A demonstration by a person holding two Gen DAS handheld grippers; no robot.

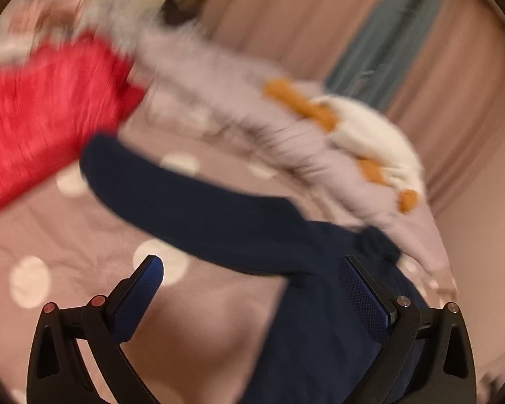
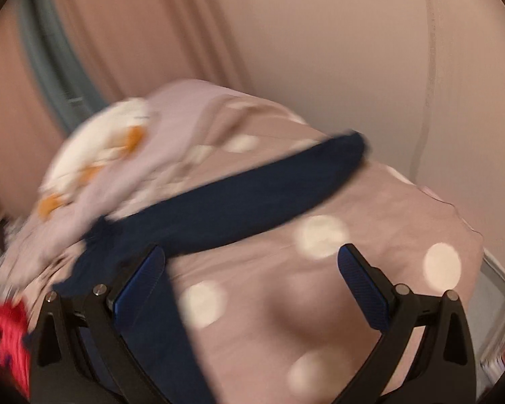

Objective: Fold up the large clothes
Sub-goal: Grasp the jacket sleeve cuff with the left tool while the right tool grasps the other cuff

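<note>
Both grippers spread wide, gripping nothing: left gripper (image 1: 252, 289), right gripper (image 2: 252, 282). Navy garment (image 1: 219, 208) sprawls on the bed (image 1: 67, 235) just past the fingers. Best pinch a sleeve edge cleanly.

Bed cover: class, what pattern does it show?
Dusty pink bed cover with pale round dots; clearest in the right wrist view.

The red garment (image 1: 40, 114) is being smeared by motion blur and cut off by the left edge. The navy garment (image 2: 239, 202) is being hidden partly behind the right gripper's (image 2: 252, 269) left finger.
</note>
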